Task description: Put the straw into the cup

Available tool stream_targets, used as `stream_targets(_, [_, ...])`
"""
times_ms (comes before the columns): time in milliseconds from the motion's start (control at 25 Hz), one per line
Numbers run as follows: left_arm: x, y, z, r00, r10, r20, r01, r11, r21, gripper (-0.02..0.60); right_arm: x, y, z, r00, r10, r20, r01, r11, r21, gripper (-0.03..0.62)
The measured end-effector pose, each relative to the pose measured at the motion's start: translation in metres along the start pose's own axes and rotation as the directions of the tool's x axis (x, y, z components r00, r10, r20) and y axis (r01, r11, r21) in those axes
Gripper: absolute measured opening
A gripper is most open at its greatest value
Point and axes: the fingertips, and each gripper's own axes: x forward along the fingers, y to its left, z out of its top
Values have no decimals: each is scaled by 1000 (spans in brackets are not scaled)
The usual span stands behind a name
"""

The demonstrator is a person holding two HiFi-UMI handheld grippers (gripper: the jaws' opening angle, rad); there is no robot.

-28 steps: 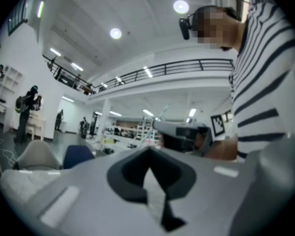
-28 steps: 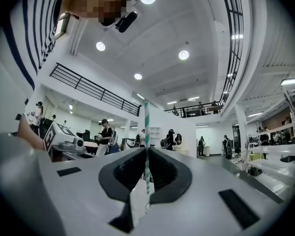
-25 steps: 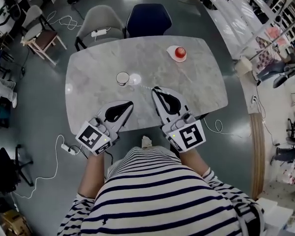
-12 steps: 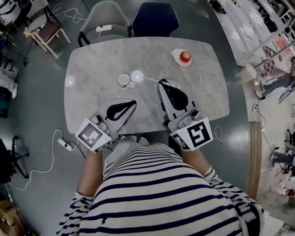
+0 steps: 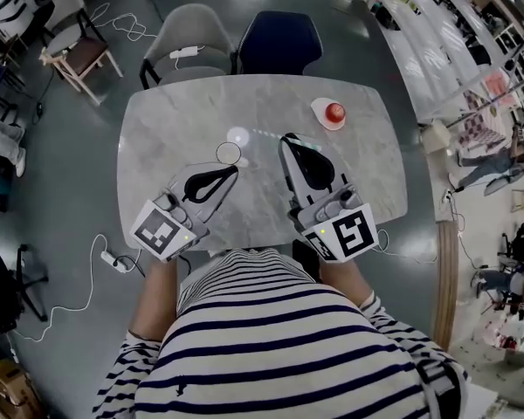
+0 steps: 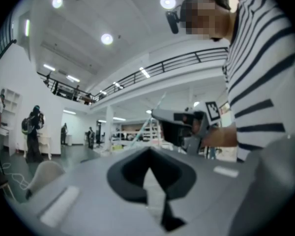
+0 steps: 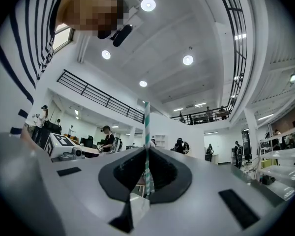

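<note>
- My right claw (image 5: 286, 140) pinches the striped straw (image 5: 264, 133). Its long axis runs sideways out of the claw, and its free end points left, ending just beside the cup (image 5: 228, 154).
- My left claw (image 5: 233, 171) is pressed together and empty, near the cup on the tabletop (image 5: 157, 129).

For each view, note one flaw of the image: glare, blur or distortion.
Head view: fisheye bends the edges; a glare spot sits on the table beside the cup. Left gripper view: the near jaws are soft. Right gripper view: the straw is crisp, ceiling lamps bloom.
</note>
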Motion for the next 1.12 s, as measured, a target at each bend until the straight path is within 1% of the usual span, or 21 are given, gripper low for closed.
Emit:
stream_targets(200, [-12, 25, -3, 1000, 17, 5, -17, 1000, 1, 6, 21, 4, -13, 1000, -10, -29, 10, 1000, -6, 25])
stream_targets(440, [-16, 48, -16, 1000, 25, 2, -25, 1000, -6, 6, 42, 6, -47, 995, -20, -99, 20, 1000, 1, 23])
stream_targets(600, [-21, 61, -41, 999, 38, -8, -38, 998, -51, 6, 52, 4, -76, 988, -30, -153, 32, 999, 12, 23])
stream_targets(680, [-21, 66, -48, 999, 39, -11, -40, 997, -60, 6, 56, -1, -90, 984, -36, -175, 41, 999, 28, 24])
stream_targets(760, [-19, 68, -43, 999, 33, -10, -34, 998, -53, 6, 58, -4, -102, 980, -40, -195, 49, 998, 40, 25])
stream_targets(1120, [-28, 83, -58, 1000, 19, -13, -20, 996, -84, 6, 72, 3, -147, 960, -50, -277, 62, 997, 35, 23])
